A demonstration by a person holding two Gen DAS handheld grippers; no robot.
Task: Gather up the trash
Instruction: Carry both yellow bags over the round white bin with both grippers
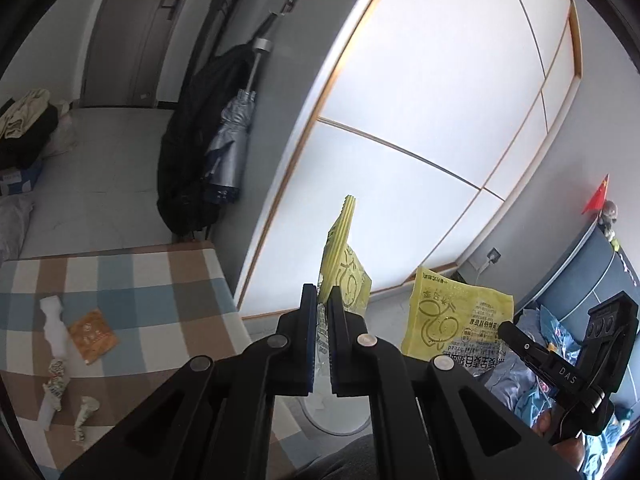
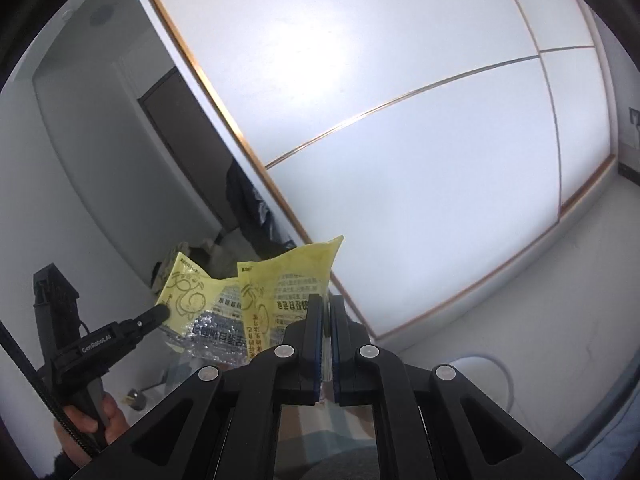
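Each hand-held gripper, left point(image 1: 323, 304) and right point(image 2: 325, 312), pinches its own yellow wrapper point(image 1: 344, 264) point(image 2: 288, 280) in the air. On the checked bed point(image 1: 168, 280) crumpled paper scraps point(image 1: 56, 376) and an orange packet point(image 1: 93, 336) lie near its left edge.

A checked cloth point(image 1: 132, 280) covers the surface. On it at eight o'clock lie white paper scraps point(image 1: 54, 320) and an orange packet point(image 1: 93, 336).

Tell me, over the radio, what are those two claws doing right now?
Left claw and right claw both shut on the same yellow wrapper, lifted clear of the checked bedspread. Orange packet and crumpled paper still lying there. Nothing in the way.
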